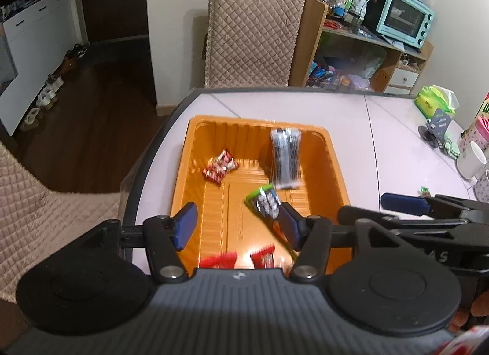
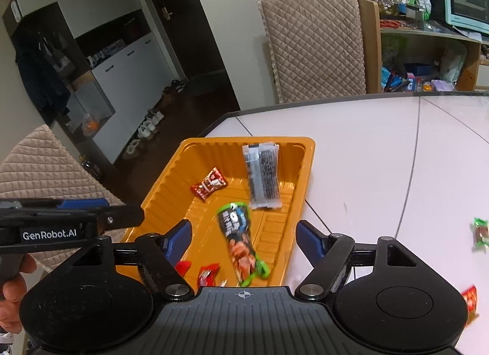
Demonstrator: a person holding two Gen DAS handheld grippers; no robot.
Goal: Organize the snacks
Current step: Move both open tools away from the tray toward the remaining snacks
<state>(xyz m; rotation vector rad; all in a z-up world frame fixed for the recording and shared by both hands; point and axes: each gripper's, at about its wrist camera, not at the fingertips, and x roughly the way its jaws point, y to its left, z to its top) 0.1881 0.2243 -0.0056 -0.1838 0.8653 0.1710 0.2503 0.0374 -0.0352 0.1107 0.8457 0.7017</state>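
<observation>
Both the left gripper (image 1: 237,226) and right gripper (image 2: 243,240) hover with fingers apart, empty, above the orange tray (image 2: 171,184) gathering snacks; a green candy (image 2: 480,232) waits on the counter (image 2: 351,147).

one brand reads clearly — "genrobot.ai" in white letters on the black side of the left gripper (image 2: 85,203), right wrist view; the snack wrappers' print is too blurred to read.
</observation>
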